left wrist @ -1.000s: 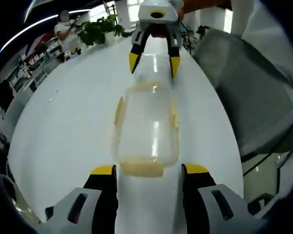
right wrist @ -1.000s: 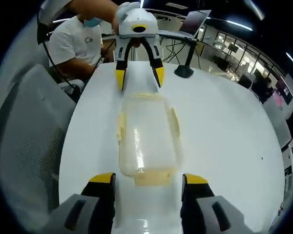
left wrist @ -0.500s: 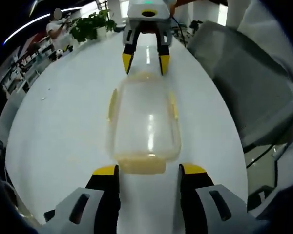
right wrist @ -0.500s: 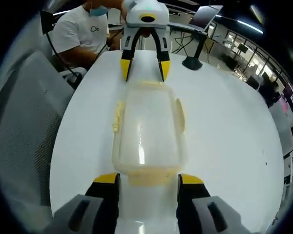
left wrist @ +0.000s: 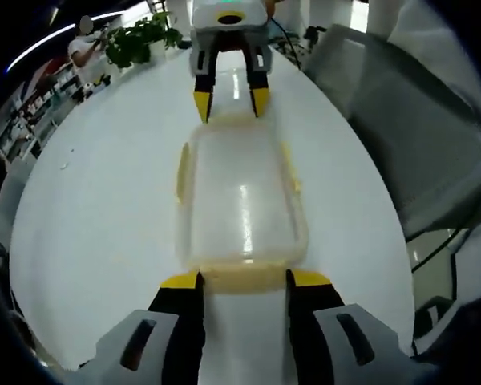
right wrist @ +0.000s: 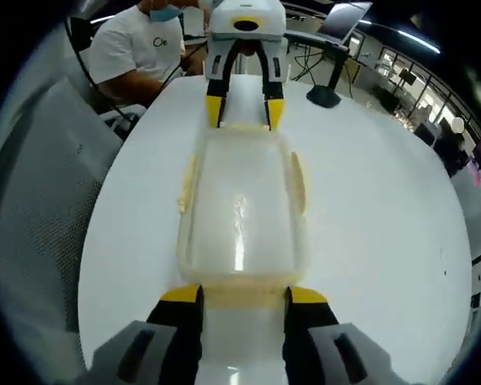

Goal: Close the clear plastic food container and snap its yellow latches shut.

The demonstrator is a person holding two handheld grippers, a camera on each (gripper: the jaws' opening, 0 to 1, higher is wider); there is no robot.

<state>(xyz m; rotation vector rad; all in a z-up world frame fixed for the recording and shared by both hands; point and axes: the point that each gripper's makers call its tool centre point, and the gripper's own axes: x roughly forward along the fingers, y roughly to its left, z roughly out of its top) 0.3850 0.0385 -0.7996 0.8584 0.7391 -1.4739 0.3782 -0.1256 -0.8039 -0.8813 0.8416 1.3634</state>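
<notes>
Left tool (left wrist: pixel 240 279) is set with jaws parted around the near end latch (left wrist: pixel 242 277) of the clear food container (left wrist: pixel 240 204) lying on the white worktop (left wrist: pixel 104 200); right tool (right wrist: pixel 241 295), likewise parted, is placed at the opposite latch (right wrist: pixel 242 297), so both ends can be pressed together.

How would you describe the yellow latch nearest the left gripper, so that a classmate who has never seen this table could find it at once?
Start at the white table and find the clear plastic food container lying lengthways between the two grippers. The latch is the pale yellow flap on its short end, right at the tips of the left gripper. Unlike the thin side latches, it lies between those yellow tips.
</notes>
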